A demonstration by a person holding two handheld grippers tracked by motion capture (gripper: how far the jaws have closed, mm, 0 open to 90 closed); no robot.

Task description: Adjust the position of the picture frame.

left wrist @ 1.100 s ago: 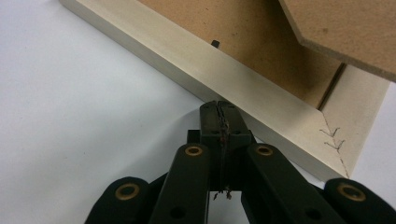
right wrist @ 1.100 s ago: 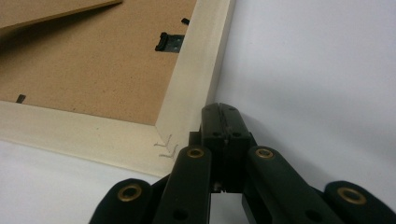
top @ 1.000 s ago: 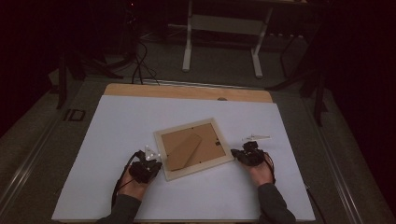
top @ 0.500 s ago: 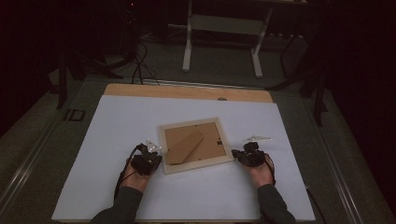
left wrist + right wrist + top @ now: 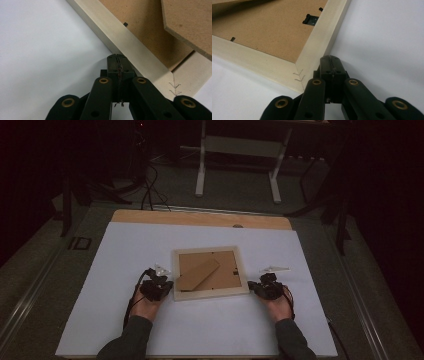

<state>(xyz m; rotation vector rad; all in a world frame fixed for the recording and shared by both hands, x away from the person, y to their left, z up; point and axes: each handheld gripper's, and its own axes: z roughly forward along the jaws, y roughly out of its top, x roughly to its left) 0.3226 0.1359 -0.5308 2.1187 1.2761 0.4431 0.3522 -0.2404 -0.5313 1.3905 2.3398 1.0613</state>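
1. We have the picture frame [image 5: 210, 272] lying face down near the middle of the white sheet [image 5: 120, 250], its brown backing board [image 5: 147, 25] up and the easel stand [image 5: 199, 274] resting slantwise across it.
2. Our left gripper [image 5: 161, 287] sits at the frame's near left corner with its jaws clenched on nothing; in the left gripper view the tips [image 5: 117, 57] meet the pale wooden edge [image 5: 117, 35].
3. Our right gripper [image 5: 264, 287] sits by the near right corner, jaws likewise pressed together and empty, tips just beside the outer edge [image 5: 329, 32].
4. Risk: we are only nudging, not holding. An uneven push from one side could spin the frame askew.
5. Risk: closed tips could ride over the low edge and scrape the backing or catch the metal hanger clip [image 5: 310, 19].
6. Risk: a hard shove might ruck the sheet beneath.
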